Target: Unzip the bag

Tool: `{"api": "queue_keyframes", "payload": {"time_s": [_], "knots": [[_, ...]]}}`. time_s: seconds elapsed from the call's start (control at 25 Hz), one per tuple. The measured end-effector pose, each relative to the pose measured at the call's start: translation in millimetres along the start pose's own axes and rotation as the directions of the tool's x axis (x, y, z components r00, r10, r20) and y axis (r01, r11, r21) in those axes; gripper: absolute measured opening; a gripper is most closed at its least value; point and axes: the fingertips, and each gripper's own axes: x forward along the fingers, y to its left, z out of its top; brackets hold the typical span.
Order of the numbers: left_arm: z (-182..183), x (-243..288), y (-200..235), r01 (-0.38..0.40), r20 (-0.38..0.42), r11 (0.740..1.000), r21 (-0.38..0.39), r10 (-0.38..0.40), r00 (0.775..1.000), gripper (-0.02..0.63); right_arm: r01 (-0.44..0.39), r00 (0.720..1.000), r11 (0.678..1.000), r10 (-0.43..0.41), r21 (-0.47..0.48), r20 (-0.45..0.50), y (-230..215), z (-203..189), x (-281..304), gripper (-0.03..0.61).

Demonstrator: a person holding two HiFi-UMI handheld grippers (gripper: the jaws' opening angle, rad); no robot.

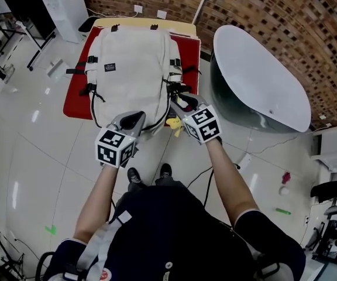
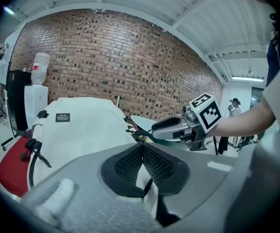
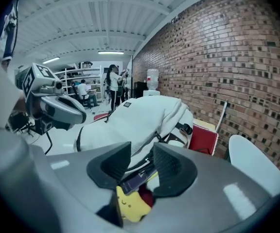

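Red pad (image 1: 75,98) on white floor tiles (image 1: 34,157), brick wall (image 1: 262,4) behind. Left gripper (image 1: 134,119) is clenched at the backpack (image 1: 130,69); right gripper (image 1: 180,101) gapes around its zip tag (image 3: 136,181).

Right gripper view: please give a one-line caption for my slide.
Open right gripper with a dark flat tag and yellow soft charm between its jaws, at the white fabric backpack.
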Motion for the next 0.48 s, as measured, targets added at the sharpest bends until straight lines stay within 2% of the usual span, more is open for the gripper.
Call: {"api": "queue_keyframes", "payload": {"time_s": [0.28,0.48], "knots": [[-15.4,9.4,1.6,-0.039,-0.051,0.999,-0.037,0.037,0.998,0.002,-0.052,0.991,0.986,0.033,-0.157,-0.127,-22.5,-20.2,29.6,0.158],[-25.2,12.1,8.3,-0.067,-0.069,0.995,-0.073,0.062,0.996,0.002,-0.105,0.981,0.950,0.050,-0.295,-0.187,-28.4,-24.7,48.8,0.176]]}}
